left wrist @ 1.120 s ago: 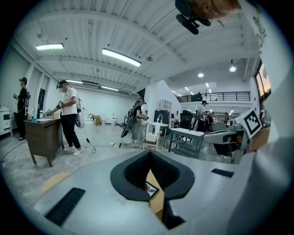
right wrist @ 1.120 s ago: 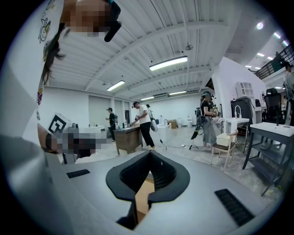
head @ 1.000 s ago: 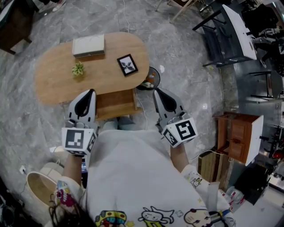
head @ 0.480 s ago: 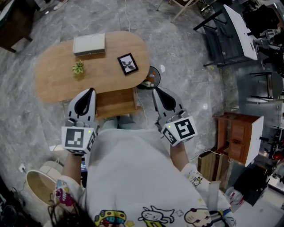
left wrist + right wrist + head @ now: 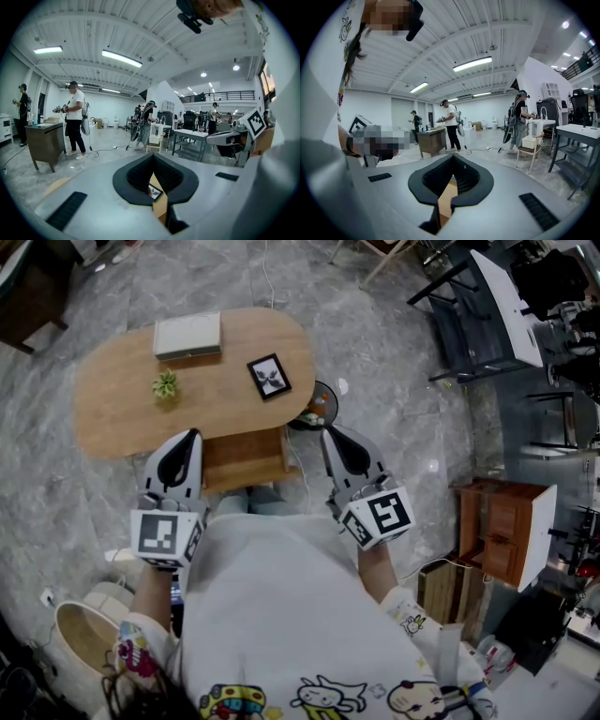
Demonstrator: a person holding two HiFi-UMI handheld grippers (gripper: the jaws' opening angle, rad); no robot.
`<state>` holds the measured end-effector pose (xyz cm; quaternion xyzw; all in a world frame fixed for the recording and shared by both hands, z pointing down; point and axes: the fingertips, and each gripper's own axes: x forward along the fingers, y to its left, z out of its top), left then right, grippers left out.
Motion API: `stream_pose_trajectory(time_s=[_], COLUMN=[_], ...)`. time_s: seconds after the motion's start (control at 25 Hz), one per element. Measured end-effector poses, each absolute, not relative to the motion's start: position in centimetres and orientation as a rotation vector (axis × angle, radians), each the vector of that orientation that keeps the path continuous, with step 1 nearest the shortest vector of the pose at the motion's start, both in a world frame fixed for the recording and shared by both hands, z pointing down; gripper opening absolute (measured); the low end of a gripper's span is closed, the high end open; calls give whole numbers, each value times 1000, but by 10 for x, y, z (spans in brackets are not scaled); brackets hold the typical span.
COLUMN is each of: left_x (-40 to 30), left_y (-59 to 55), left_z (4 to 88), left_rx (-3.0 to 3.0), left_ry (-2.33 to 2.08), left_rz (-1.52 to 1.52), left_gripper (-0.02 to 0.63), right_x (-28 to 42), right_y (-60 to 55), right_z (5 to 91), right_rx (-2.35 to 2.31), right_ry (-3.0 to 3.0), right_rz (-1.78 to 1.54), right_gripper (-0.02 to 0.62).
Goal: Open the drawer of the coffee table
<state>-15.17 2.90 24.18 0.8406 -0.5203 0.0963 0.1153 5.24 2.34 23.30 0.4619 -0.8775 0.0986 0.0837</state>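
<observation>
L claw [image 5: 191, 435], R claw [image 5: 329, 432] shut nr table [image 5: 112, 413].

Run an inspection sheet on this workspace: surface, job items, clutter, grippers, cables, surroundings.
Surface: oval wooden coffee table, standing on a stone floor.
Job's things: drawer shows past the table's near edge, apparently pulled out.
Clutter: grey box, small plant and picture frame on the tabletop.
Grippers: left gripper and right gripper both shut, nothing between the jaws.
Cables: thin white cable on the floor beyond the table.
Surroundings: wooden cabinet at right, basket at lower left.
</observation>
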Motion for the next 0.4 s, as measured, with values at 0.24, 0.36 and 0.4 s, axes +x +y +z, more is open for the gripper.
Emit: stream_pose_trajectory(time_s=[0.24, 0.36, 0.4], left_x=[-152, -152, -152], left_y=[31, 31, 31], left_z=[245, 246, 246], left_rx=[2470, 2470, 2470], left_ry=[-1522, -1521, -1521], left_rz=[284, 280, 278], left_gripper=[3, 3, 3], right_x=[50, 49, 49], right_y=[26, 26, 26], right_z=[236, 237, 237], right_rx=[1376, 1374, 1373], right_ry=[-2618, -2621, -2621], right_rz=[297, 297, 296], right_gripper=[-2, -2, -2])
